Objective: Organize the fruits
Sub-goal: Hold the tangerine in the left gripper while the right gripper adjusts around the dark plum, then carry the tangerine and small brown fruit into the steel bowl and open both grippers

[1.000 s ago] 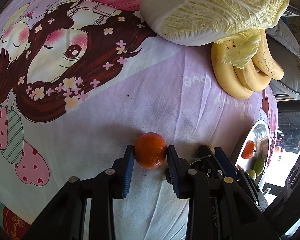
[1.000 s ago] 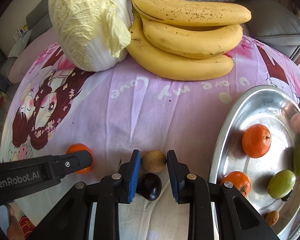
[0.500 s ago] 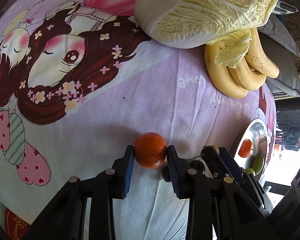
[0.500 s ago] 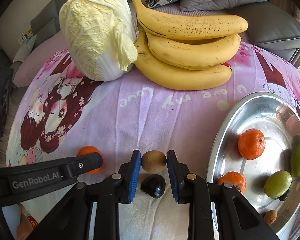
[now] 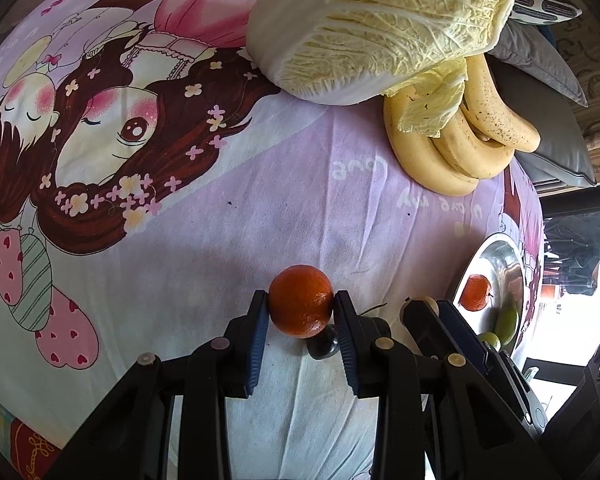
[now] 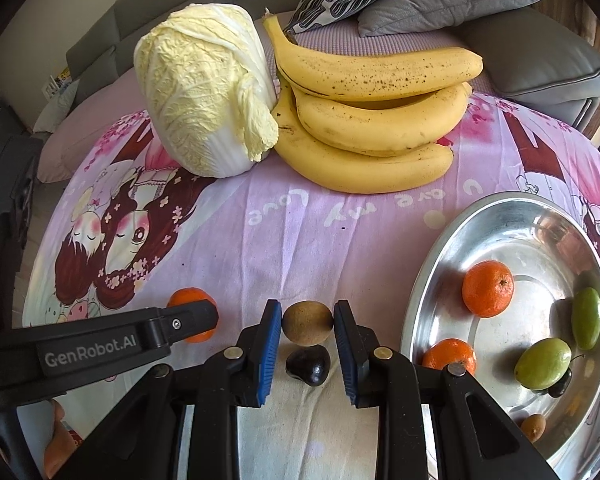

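Orange [image 5: 301,306] clamped in left gripper [image 5: 301,312] at lower centre, brown fruit [image 6: 307,322] gripped by right gripper [image 6: 307,326], cartoon-print cloth [image 6: 300,232], cabbage [image 6: 204,88] and bananas [image 6: 376,120] above, steel bowl [image 6: 432,280] lower right, grey cushions [image 6: 540,52] behind.

Orange mandarin [image 5: 301,306] pinched in left claw [image 5: 301,312]; brown kiwi-like fruit [image 6: 307,323], possibly lifted, between right claw [image 6: 307,326] pads.

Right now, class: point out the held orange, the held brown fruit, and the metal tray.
orange [image 5: 301,306], left wrist view, front skin.
brown fruit [image 6: 307,322], right wrist view, middle.
metal tray [image 6: 436,276], right wrist view, left rim.
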A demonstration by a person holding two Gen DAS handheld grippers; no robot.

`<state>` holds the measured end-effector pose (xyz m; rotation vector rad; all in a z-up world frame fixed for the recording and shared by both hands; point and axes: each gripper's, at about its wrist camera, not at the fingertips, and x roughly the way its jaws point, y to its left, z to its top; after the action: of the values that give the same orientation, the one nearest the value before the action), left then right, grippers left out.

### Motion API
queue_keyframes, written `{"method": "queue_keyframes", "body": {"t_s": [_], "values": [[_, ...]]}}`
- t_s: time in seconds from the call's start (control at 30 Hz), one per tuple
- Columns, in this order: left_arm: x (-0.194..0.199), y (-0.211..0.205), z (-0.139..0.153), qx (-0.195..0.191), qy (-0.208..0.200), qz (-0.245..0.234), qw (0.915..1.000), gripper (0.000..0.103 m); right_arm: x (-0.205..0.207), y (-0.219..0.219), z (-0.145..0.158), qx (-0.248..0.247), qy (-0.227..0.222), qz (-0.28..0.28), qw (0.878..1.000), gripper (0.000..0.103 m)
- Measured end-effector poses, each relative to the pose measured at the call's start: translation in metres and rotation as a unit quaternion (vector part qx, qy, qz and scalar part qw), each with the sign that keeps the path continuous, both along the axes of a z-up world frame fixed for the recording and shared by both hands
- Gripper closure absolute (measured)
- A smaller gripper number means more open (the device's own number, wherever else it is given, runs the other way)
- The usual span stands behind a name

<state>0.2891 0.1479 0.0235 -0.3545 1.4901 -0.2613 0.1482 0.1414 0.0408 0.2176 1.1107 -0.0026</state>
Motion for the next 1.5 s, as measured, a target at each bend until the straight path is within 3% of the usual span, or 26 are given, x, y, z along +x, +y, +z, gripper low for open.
{"method": "queue_keyframes", "body": {"t_s": [0.43,0.77,1.0,1.3,1.5], "values": [[-0.005,-0.039,0.016,0.011,-0.013,-0.061,0.998,0.069,-0.015,-0.049,0.019,-0.004,-0.004,-0.048,0.999,0.074],[-0.008,-0.082,0.029,0.021,-0.027,-0.109,0.9935,0.069,-0.034,-0.118,0.024,0.0,-0.008,-0.129,0.992,0.074],[-0.018,-0.119,0.032,0.008,-0.021,-0.154,0.9878,0.069,-0.047,-0.156,0.022,0.011,-0.004,-0.173,0.985,0.074],[-0.025,-0.167,0.038,0.0,-0.03,-0.201,0.9792,0.069,-0.052,-0.178,0.008,0.026,0.009,-0.193,0.981,0.074],[-0.023,-0.176,0.029,0.003,-0.022,-0.201,0.9794,0.069,-0.05,-0.178,0.0,0.032,0.017,-0.191,0.981,0.074]]}}
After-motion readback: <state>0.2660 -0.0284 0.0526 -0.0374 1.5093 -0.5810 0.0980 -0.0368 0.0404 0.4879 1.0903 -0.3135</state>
